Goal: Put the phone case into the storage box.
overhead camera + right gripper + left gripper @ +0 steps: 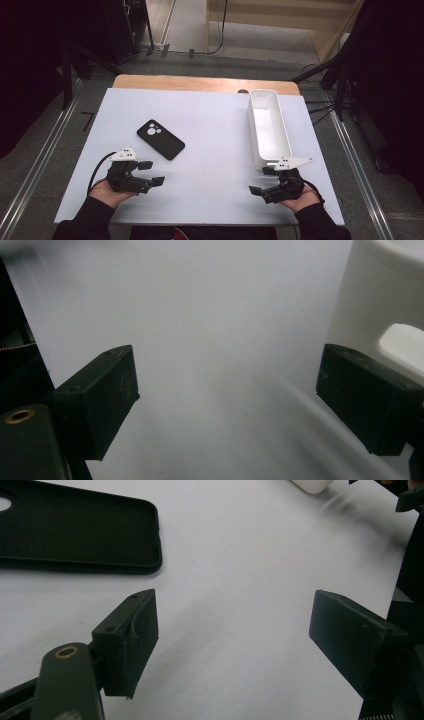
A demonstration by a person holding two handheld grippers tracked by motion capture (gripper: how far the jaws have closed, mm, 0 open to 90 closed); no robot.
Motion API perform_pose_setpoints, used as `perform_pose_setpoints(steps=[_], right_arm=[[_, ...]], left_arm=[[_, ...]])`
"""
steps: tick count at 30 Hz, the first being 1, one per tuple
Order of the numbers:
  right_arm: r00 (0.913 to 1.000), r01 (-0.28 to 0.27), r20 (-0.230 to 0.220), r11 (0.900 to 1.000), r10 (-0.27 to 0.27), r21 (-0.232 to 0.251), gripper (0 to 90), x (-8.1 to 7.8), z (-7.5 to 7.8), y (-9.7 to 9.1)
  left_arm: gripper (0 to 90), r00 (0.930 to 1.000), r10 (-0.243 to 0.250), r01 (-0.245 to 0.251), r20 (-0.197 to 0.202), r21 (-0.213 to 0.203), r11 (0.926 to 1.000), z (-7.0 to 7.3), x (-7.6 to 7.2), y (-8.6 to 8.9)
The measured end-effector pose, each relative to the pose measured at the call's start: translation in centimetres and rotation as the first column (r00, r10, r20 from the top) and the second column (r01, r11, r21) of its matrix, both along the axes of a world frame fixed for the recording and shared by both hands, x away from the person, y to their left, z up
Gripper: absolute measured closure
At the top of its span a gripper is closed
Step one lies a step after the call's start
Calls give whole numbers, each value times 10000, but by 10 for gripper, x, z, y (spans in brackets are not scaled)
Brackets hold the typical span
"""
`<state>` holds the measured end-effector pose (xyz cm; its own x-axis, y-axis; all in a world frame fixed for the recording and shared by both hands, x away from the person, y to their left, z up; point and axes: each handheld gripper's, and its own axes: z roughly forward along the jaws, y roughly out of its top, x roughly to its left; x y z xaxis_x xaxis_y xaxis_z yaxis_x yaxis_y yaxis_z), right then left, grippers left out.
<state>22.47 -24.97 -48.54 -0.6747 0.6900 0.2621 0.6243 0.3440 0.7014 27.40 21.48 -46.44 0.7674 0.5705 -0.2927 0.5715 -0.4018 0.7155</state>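
Left gripper (151,172), right gripper (261,180) — jaws apart, low over table (215,130).

A black phone case (160,139) and white bin (269,127) lie on a white table (210,130).

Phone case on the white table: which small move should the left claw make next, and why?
Probably ease the left claw forward toward the black phone case. The case lies flat on the white table, just beyond that claw, whose jaws stand wide apart with nothing between them. The right claw is also open and sits near the white bin, farther from the case.
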Motion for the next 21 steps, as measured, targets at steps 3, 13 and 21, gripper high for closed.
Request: perform_pose_setpoints(steps=[3, 13, 21], right_arm=[[10000, -34, 2, 10000, 34, -38, 83, 0, 0, 1], [10000, -99, -8, 9999, 99, -54, 83, 0, -1, 2], [9997, -212, -109, 9997, 213, 119, 83, 0, -1, 2]], left_arm=[[192, 10000, 42, -42, 4, 23, 10000, 0, 0, 0], [192, 9999, 147, -148, 59, 104, 9998, 0, 1, 0], [193, 9990, 450, -449, -37, 168, 9988, 1, 3, 1]])
